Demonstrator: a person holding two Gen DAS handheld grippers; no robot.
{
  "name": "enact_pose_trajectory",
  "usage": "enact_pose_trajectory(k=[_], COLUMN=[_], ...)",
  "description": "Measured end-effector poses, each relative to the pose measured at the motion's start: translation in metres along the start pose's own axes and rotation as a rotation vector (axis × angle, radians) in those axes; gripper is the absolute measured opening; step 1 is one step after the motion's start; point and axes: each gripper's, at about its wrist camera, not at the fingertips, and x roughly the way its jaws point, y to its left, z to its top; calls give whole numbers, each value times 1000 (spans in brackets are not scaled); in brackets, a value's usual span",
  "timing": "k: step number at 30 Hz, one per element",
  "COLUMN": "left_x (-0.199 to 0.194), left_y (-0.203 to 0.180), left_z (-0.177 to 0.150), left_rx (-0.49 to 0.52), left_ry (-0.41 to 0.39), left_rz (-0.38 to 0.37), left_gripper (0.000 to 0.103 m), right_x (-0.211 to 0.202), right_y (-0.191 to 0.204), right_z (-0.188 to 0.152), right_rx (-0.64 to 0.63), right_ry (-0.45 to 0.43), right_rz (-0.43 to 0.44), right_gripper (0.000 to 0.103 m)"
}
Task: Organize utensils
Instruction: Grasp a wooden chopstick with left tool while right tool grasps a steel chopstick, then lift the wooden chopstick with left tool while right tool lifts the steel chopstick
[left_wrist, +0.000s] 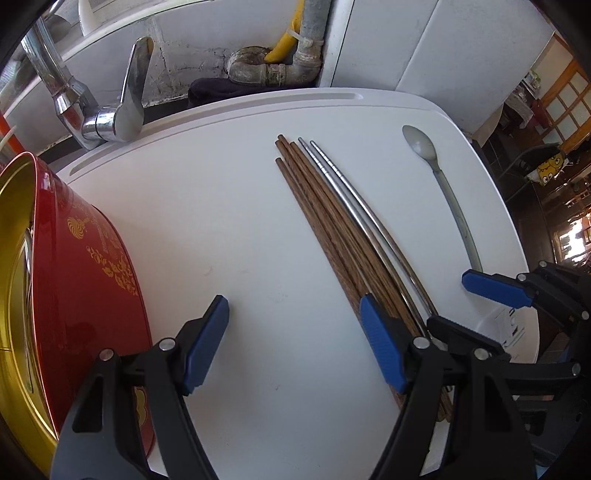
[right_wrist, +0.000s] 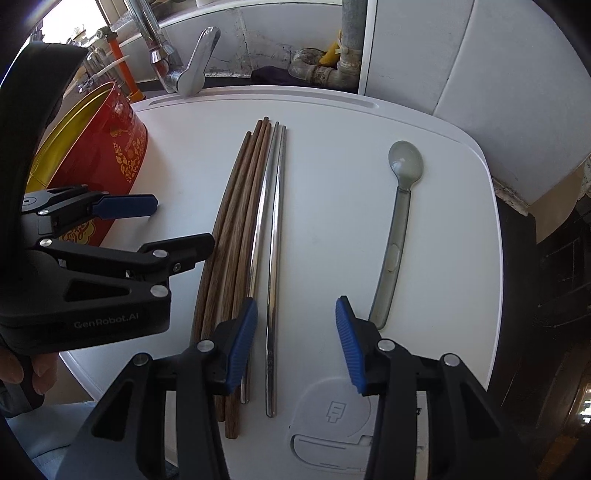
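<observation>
Both tongs hang spread apart with nothing between their blue ribbed pads: the left tongs (left_wrist: 295, 343) over the bare white board, the right tongs (right_wrist: 295, 343) over the near ends of the metal chopsticks. At far left stands one red tin (right_wrist: 110, 147), an oval can with gold floral print and a shiny gold inside; what lies in it, if anything, cannot be made out from these angles. It rests on the left edge of a white cutting board (right_wrist: 332, 110), smooth plastic with rounded corners and a groove along its far rim, which covers the tabletop. Next to the right lie the wooden chopsticks (right_wrist: 236, 221), five brown grained sticks as far as the tips can be counted, bunched together and running away from the cameras. Touching their right side are two metal chopsticks (right_wrist: 275, 221), slim, polished steel, side by side. Well apart to the right lies one grey spoon (right_wrist: 400, 206), translucent plastic with an oval bowl at the far end and a long flat handle, its near tip just beside the right pad of the right tongs. Behind the board rise a chrome tap (left_wrist: 110, 107) at left and rough grey pipes (left_wrist: 273, 70).
</observation>
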Motion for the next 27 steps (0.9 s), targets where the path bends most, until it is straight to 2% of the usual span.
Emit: enact_pose_trajectory(k=[8, 14, 16, 17, 18, 19, 20, 21, 22, 25, 27], left_x=[0, -2, -4, -5, -7, -8, -9, -9, -9, -9, -10], left_y=[-3, -4, -3, -3, -3, -2, -1, 2, 4, 4, 7], left_z=[1, -7, -14, -17, -19, -20, -19, -18, -16, -17, -18], left_rx=[-6, -16, -15, -14, -15, -20, -33, -57, -82, -90, -121], left_ry=[-18, -13, -14, -20, -26, -31, -37, -29, -18, -18, -10], left_rz=[12, 16, 14, 13, 7, 0, -21, -75, -127, -131, -160], left_gripper=[73, 73, 72, 69, 64, 59, 40, 16, 10, 8, 2], right_x=[4, 1, 0, 0, 0, 0, 0, 0, 0, -1, -2], right_y=[6, 13, 12, 12, 12, 13, 15, 16, 15, 13, 11], right_z=[-3, -10, -11, -12, -12, -12, -12, -12, -12, -12, -14], right_rx=[-59, -89, -80, -80, -85, -89, -91, -89, -80, -49, -38], right_ry=[-16, -15, -18, -19, -18, -14, -12, -10, -8, -2, -6], right_rz=[-38, -36, -34, -32, -23, -21, -28, -32, -31, -23, -29], right_gripper=[42, 33, 24, 19, 7, 7, 7, 6, 6, 6, 6])
